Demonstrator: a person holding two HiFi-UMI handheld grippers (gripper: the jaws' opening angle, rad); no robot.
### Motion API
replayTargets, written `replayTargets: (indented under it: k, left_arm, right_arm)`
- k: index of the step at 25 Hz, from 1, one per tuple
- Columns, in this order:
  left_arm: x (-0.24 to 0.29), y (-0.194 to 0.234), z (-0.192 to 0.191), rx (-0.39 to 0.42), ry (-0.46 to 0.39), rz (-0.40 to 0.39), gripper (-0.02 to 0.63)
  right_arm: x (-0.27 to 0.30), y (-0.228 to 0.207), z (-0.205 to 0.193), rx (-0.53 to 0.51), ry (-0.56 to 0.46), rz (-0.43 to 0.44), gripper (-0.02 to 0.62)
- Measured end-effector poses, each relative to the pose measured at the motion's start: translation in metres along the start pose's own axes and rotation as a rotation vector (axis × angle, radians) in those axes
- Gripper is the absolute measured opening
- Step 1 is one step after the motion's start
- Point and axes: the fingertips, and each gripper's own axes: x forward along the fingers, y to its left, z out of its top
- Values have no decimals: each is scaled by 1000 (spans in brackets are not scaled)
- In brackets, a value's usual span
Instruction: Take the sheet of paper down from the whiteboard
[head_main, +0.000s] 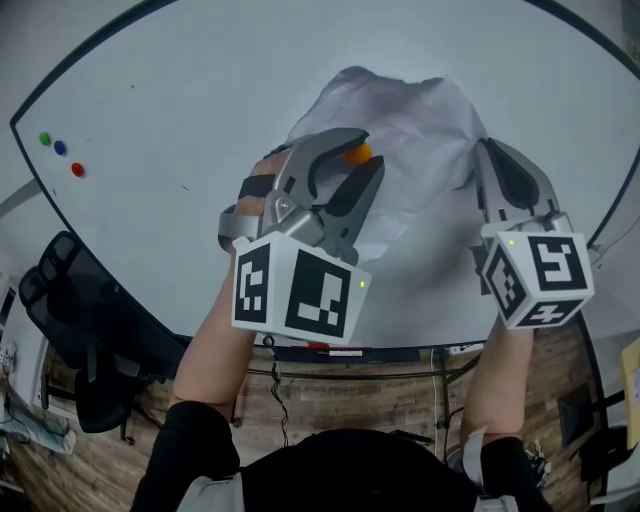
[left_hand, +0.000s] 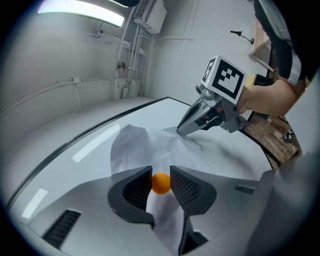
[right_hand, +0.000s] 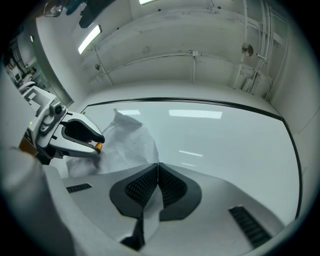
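Note:
A crumpled white sheet of paper (head_main: 400, 130) lies against the whiteboard (head_main: 180, 90). My left gripper (head_main: 362, 160) is shut on a small round orange magnet (head_main: 356, 154) at the sheet's left part. In the left gripper view the magnet (left_hand: 160, 184) sits squeezed between both pads, with the paper (left_hand: 140, 145) behind it. My right gripper (head_main: 482, 148) is shut on the sheet's right edge. In the right gripper view the paper (right_hand: 127, 142) runs into the closed jaws of that gripper (right_hand: 158, 167).
Green (head_main: 44, 139), blue (head_main: 60, 147) and red (head_main: 78, 170) magnets stick to the board's left side. The pen tray (head_main: 330, 350) runs along the board's lower edge. A black office chair (head_main: 70, 330) stands on the wooden floor at the lower left.

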Motion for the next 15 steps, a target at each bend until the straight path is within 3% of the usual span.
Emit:
replayTargets:
  k: [15]
  left_arm:
    - [-36, 5, 24, -19, -66, 28, 124]
  right_arm:
    - [-28, -6, -34, -37, 83, -25, 20]
